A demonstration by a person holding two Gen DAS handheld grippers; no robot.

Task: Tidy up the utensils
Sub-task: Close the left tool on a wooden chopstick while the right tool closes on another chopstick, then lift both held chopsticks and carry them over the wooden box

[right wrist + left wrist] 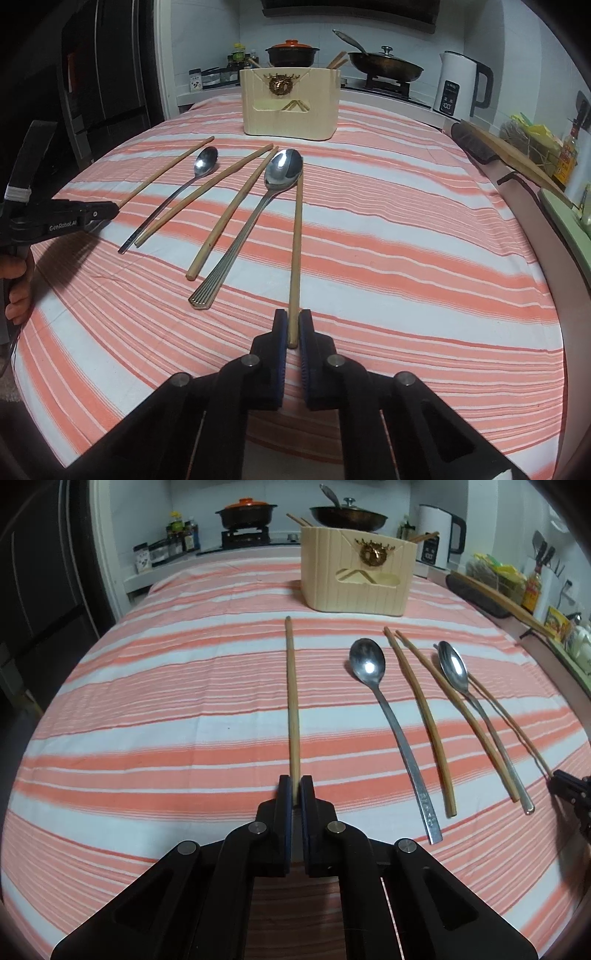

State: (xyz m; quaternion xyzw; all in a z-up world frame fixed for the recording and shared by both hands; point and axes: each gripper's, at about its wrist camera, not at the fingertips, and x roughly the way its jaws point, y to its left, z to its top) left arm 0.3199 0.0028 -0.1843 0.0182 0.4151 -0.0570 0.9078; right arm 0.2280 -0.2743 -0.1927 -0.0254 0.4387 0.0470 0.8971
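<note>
Left gripper (295, 786): matte black linkage arms, silver round pivot pins behind blue ribbed pads (285, 805), white "GenRobot.AI" lettering along side. Right gripper (292, 325): identical build.

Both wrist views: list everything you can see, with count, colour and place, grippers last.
chopsticks: four, wooden, on the cloth; more stand in the holder
spoons: two, steel, between the chopsticks
holder: one, cream, far end of the cloth
cloth: one, orange and white stripes, covering the table
pot: one, black with orange lid, on the stove
pan: one, dark, lidded, on the stove
kettle: one, white, behind the table on the right
left gripper: shut on the leftmost chopstick
right gripper: shut on the rightmost chopstick
</note>
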